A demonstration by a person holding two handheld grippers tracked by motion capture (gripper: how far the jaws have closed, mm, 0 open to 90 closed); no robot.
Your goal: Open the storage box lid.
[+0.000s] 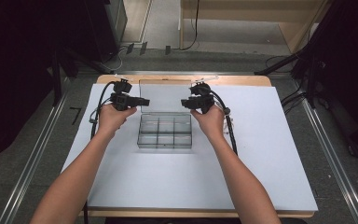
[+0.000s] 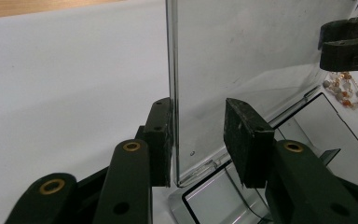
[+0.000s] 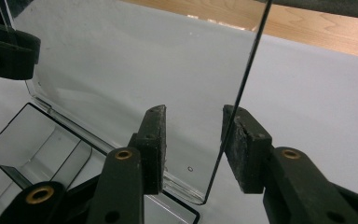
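Jaws flank clear lid [image 2: 242,60] — no legible markings.

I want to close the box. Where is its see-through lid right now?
The clear lid stands open at the far side of the compartment box, mid-table in the high view, between the left gripper and right gripper.

Both forearms reached forward over the table. The left gripper [image 1: 142,101] and right gripper [image 1: 185,102] pointed inward, facing each other near the far edge, jaws parted.
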